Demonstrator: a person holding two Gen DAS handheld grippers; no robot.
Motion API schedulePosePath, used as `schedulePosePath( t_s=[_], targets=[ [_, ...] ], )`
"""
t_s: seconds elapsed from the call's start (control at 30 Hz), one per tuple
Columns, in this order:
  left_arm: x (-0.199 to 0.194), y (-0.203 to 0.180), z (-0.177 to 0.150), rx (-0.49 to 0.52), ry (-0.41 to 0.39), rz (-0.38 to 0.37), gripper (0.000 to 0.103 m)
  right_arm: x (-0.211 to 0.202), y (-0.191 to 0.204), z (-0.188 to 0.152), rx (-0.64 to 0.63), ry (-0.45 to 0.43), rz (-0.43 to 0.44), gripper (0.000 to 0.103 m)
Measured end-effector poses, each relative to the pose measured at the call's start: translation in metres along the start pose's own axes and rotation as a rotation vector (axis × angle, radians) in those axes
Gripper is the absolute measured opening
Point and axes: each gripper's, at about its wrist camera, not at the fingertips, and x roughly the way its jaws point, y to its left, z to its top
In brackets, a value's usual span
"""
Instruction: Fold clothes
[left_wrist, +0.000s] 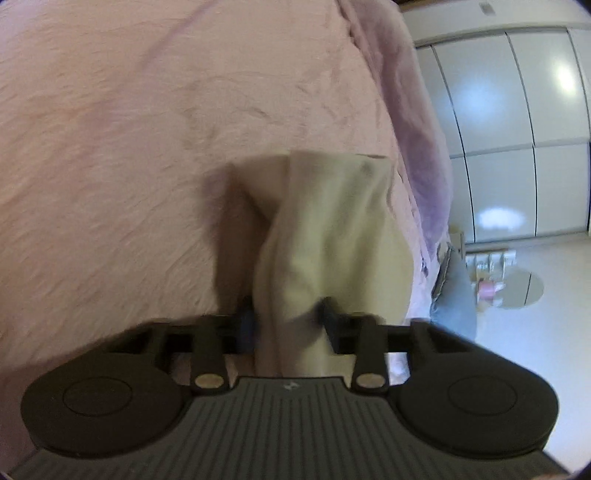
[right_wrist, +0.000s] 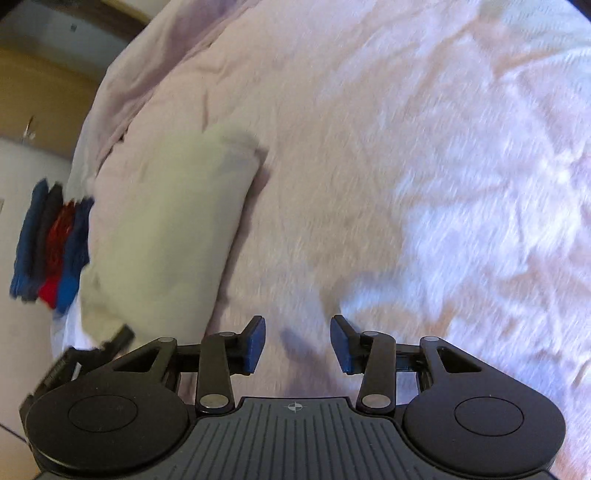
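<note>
A folded cloth (left_wrist: 332, 236) is held between the pads of the left tool (left_wrist: 288, 325) and hangs forward from it above the bed (left_wrist: 129, 129). In the right wrist view, the same cloth (right_wrist: 166, 236) is seen to the left of the right tool (right_wrist: 297, 341), near the bed's left edge. A stack of folded clothes (right_wrist: 51, 243) is placed further left, beside the cloth. Nothing is held between the pads of the right tool, which is poised over the bedcover (right_wrist: 406, 147). To the right of the bed, wardrobe doors (left_wrist: 517, 129) are seen behind the floor (left_wrist: 535, 350).
</note>
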Motion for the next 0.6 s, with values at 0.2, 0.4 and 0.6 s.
schedulePosePath(
  t_s=[0.2, 0.4, 0.6],
  targets=[
    [-0.023, -0.031, 0.041, 0.267, 0.023, 0.024, 0.007, -0.001, 0.011, 0.018, -0.07, -0.001, -0.002, 0.043],
    [-0.033, -0.037, 0.116, 0.415, 0.13, 0.07, 0.008, 0.008, 0.032, 0.056, -0.188, 0.069, 0.148, 0.072],
    [-0.019, -0.006, 0.14, 0.272, 0.188, 0.036, 0.028, 0.077, 0.06, 0.084, -0.184, 0.226, 0.396, 0.08]
  ],
)
